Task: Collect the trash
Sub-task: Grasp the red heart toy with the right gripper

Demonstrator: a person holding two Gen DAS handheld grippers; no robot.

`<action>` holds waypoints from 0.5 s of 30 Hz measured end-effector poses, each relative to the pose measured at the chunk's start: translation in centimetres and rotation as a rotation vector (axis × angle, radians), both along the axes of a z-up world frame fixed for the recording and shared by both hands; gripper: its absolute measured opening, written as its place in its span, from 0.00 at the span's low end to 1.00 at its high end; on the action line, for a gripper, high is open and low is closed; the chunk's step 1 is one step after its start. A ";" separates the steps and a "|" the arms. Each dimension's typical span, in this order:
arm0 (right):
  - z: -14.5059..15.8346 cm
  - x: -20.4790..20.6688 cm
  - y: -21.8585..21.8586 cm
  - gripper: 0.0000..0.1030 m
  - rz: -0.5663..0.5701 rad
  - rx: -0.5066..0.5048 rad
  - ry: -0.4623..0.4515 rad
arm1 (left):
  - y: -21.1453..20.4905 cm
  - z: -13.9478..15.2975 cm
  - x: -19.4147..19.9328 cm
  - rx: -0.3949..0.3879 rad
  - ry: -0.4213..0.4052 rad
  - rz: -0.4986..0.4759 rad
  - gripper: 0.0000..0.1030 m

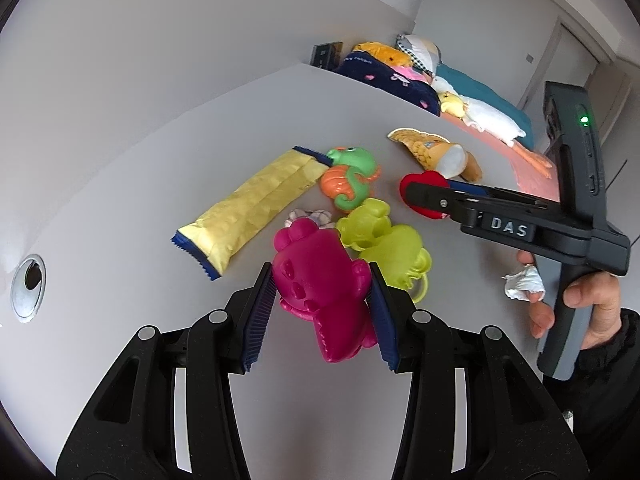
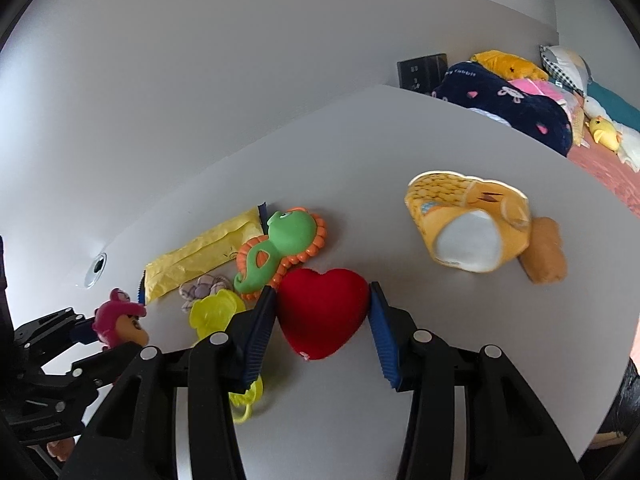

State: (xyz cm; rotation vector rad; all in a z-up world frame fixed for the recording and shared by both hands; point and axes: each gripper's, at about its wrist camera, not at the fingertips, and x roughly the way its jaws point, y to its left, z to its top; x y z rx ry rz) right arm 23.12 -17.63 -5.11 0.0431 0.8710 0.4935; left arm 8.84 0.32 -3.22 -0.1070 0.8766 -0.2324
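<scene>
The left claw [image 1: 322, 292] reached forward over the counter [image 1: 160, 152], pinching a magenta bear-shaped toy [image 1: 316, 300] between its blue pads. The right claw [image 2: 322, 312], gripped in a hand [image 1: 576, 304], pinched a red plush heart [image 2: 322, 312]. Trash lay nearby: a yellow snack wrapper [image 1: 256, 208] just left of the toys, a yellow paper cup [image 2: 468, 224] on its side toward the counter's far edge, and a crumpled tissue [image 1: 524, 286] by the hand. Bare counter spread leftward.

Beyond the table [image 1: 120, 168], a bed [image 1: 496, 108] (plush toys on it).
</scene>
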 end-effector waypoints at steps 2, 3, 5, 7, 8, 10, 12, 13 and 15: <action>0.3 -0.6 -0.5 0.47 -0.005 0.006 -0.004 | -0.6 0.2 -0.1 0.010 -0.004 -0.001 0.44; 0.5 -0.9 -0.8 0.47 -0.006 0.008 -0.007 | -0.9 0.2 -0.1 0.015 -0.005 0.001 0.44; 1.0 -1.7 -1.6 0.47 -0.014 0.011 -0.018 | -1.5 0.5 -0.2 0.020 -0.011 0.001 0.44; 1.5 -2.4 -2.3 0.47 -0.022 0.016 -0.024 | -2.2 0.8 -0.5 0.008 -0.019 -0.007 0.44; 1.7 -2.8 -2.7 0.47 -0.026 0.019 -0.028 | -2.5 0.9 -0.6 0.006 -0.022 -0.011 0.44; 2.1 -3.5 -3.5 0.47 -0.031 0.021 -0.036 | -3.4 1.2 -0.9 0.005 -0.027 -0.021 0.44; 2.5 -4.2 -4.3 0.47 -0.039 0.020 -0.042 | -4.1 1.5 -1.2 0.002 -0.032 -0.030 0.44; 2.6 -4.6 -4.8 0.47 -0.043 0.021 -0.046 | -4.5 1.7 -1.3 0.001 -0.035 -0.037 0.44; 2.9 -5.3 -5.6 0.47 -0.051 0.024 -0.051 | -5.6 2.0 -1.6 0.003 -0.042 -0.051 0.44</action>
